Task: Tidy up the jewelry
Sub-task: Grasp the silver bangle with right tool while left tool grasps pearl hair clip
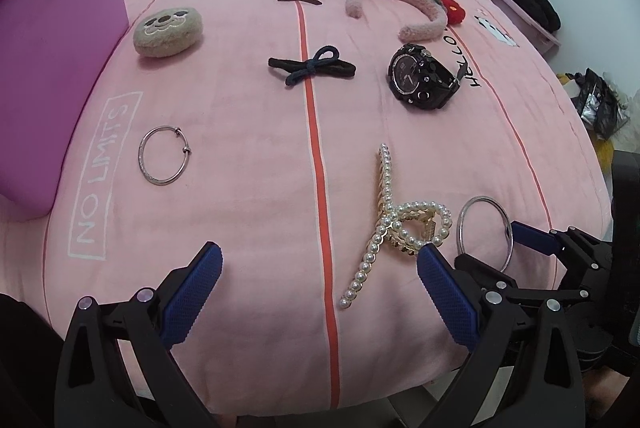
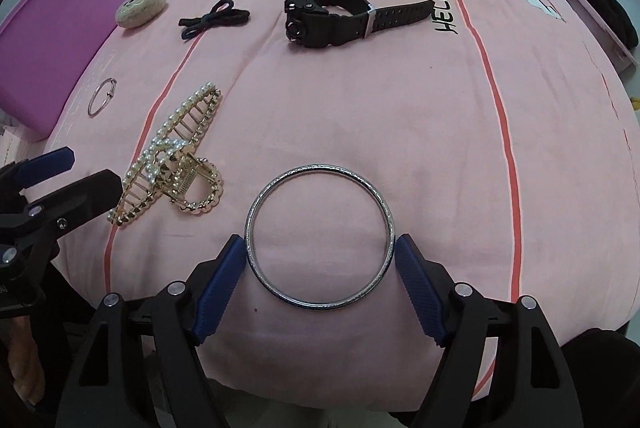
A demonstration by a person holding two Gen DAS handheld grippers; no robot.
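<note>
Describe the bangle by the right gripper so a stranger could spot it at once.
On the pink bedspread, look at the near edge, right of the pearl hair claw. The large silver bangle lies flat between the right gripper fingers. Unlike the thin hoop near the purple bin, it is a thicker closed ring.

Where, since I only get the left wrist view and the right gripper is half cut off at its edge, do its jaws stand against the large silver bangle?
Observer: The right gripper has its jaws spread around the large silver bangle, one blue pad at each side of the rim. Whether they actually touch it, I cannot tell.
Operator: Is the bangle lifted at all?
Observer: No, it lies flat on the pink bedspread.
Operator: I see the chunky black wristwatch face-on. Where does its strap run?
Observer: The chunky black wristwatch stands on its side, and its strap tail stretches out toward the black HELLO lettering.
</note>
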